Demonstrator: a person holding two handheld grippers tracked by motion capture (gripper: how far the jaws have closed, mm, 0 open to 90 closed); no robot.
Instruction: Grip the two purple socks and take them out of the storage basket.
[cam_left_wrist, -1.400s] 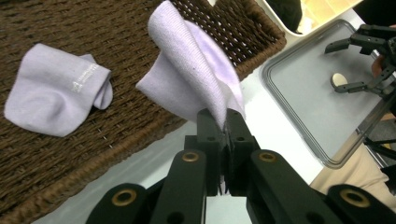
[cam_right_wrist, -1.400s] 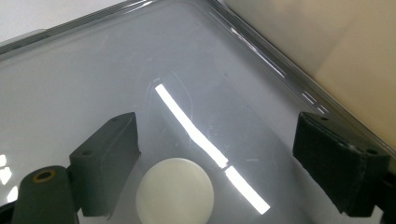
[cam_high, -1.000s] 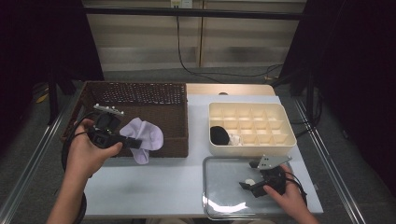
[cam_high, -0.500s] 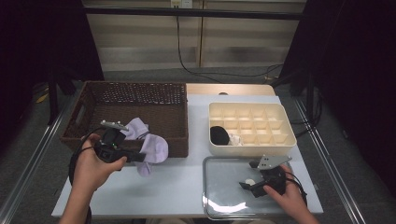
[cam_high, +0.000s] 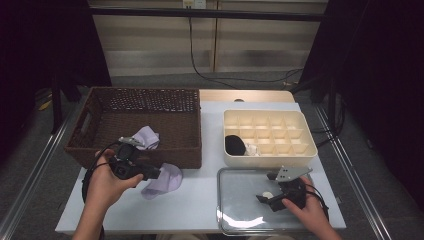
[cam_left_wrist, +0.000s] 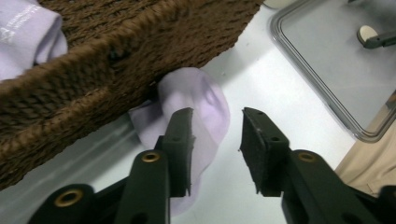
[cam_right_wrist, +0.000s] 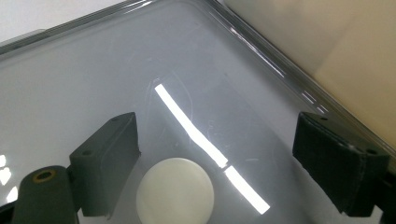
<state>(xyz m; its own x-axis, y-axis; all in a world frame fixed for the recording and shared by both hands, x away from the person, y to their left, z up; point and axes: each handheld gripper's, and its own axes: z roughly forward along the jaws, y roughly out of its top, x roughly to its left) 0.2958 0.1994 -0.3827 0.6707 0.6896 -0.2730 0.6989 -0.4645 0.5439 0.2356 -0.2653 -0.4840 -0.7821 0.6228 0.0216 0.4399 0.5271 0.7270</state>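
Note:
A lavender sock (cam_high: 165, 181) lies on the white table just in front of the brown wicker basket (cam_high: 185, 150). My left gripper (cam_high: 152, 173) hovers over it, open; in the left gripper view the sock (cam_left_wrist: 198, 100) lies under the left jaw and rests against the basket wall (cam_left_wrist: 116, 51). A second lavender sock (cam_high: 146, 136) sits inside the basket. My right gripper (cam_high: 264, 197) is wide open low over the metal tray (cam_high: 240, 212). A small cream disc (cam_right_wrist: 175, 192) lies on the tray (cam_right_wrist: 140, 70) between the jaws, nearer the left one.
A cream compartment box (cam_high: 300, 150) stands behind the tray, holding a black bundle (cam_high: 234, 145) and a small white item (cam_high: 251, 149) in its front-left cells. The table's front edge is close to both hands. Metal rails run along both sides.
My left gripper has come out of the basket toward the front, bringing the lavender sock over the rim onto the table. The right gripper has stayed put.

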